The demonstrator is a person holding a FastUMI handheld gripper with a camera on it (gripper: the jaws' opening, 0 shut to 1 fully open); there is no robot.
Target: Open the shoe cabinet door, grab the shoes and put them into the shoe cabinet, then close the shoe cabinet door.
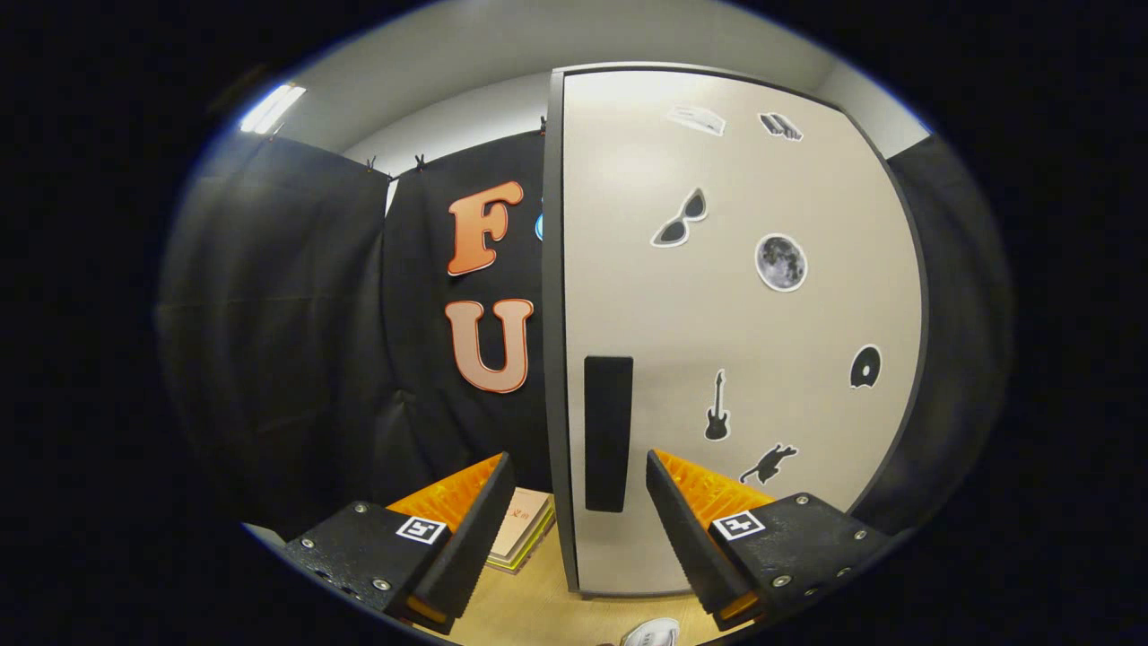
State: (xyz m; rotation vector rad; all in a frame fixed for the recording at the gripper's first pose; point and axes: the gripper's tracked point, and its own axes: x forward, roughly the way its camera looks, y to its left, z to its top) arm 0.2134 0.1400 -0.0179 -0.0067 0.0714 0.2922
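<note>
The shoe cabinet door [717, 296] looks smooth, matt laminate with a matt handle [608, 433]; tabletop [529, 610] pale wood-grain.

The shoe cabinet [735, 341] is showing its shut door [744, 296] and nothing of its inside, and its right side and lower right corner are running out of sight behind the right finger [691, 529]. The dark handle [608, 434] is standing just ahead of the open gripper [578, 502], between its fingers; whether they are touching it is not clear. A stack of flat books or boxes [523, 531] is lying behind the door's edge, partly covered by the left finger [471, 538], so its kind is unclear. A small round white thing [652, 633] on the wooden floor [529, 610] is being cut off below. Two stickers [735, 121] at the door's top are too warped to make out.
</note>
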